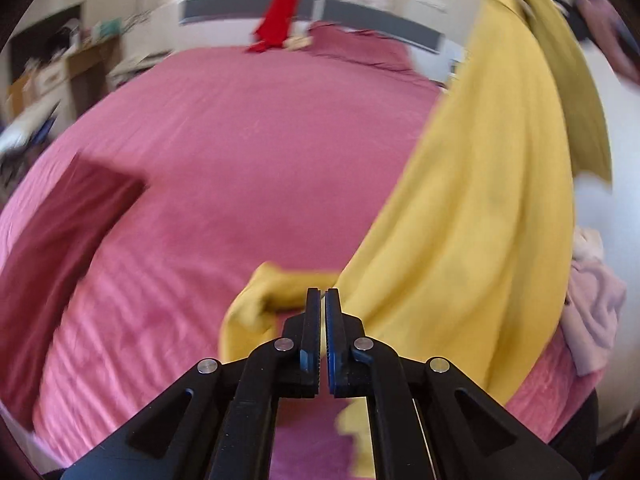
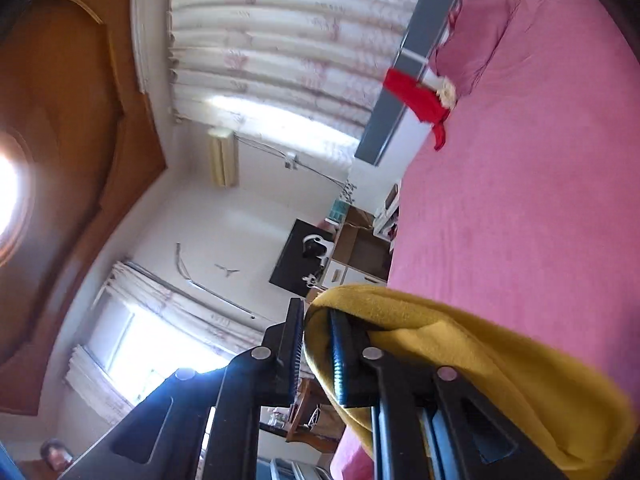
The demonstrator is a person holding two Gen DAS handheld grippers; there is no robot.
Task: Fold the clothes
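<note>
A yellow garment (image 1: 472, 220) hangs in a long drape from the upper right down to the pink bed (image 1: 240, 152). My left gripper (image 1: 322, 293) is shut, with the folds of the cloth running together at its tips and a yellow sleeve end (image 1: 264, 288) sticking out to the left. In the right wrist view the same yellow garment (image 2: 500, 364) lies draped over the right finger of my right gripper (image 2: 315, 309). The jaws stand apart there, and the left finger (image 2: 295, 340) is bare, with a gap between it and the cloth.
A folded dark red piece (image 1: 60, 248) lies on the left of the bed. A red garment (image 1: 276, 24) and a pink pillow (image 1: 360, 44) sit by the grey headboard. Pale pink clothes (image 1: 592, 312) are heaped at the right edge. Desk and shelves (image 2: 360, 248) stand past the bed.
</note>
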